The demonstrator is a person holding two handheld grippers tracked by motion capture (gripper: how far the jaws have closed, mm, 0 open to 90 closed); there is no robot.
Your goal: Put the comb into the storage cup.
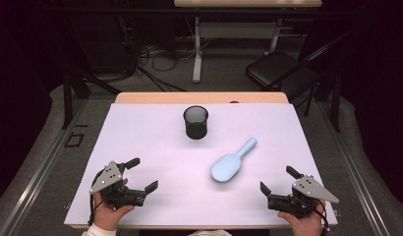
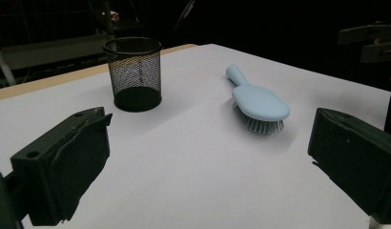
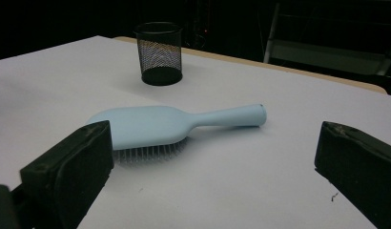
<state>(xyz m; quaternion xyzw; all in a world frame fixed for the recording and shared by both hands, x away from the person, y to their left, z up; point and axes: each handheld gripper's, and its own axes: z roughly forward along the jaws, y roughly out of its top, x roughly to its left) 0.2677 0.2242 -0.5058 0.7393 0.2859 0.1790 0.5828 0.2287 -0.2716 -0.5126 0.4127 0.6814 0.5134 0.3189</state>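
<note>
The light blue plastic hairbrush [image 1: 231, 162] lay with its bristles down on the white surface [image 1: 155, 147], its handle pointing toward the far right. It lay right of the middle, well apart from both hands. The black wire-mesh cup [image 1: 195, 122] stood upright farther back, near the middle, apart from the brush. The left tongs [image 1: 144, 174] rested near the front left corner with the 2 jaws wide apart and nothing between them. The right tongs [image 1: 277, 179] rested near the front right corner, also spread wide and holding nothing.
</note>
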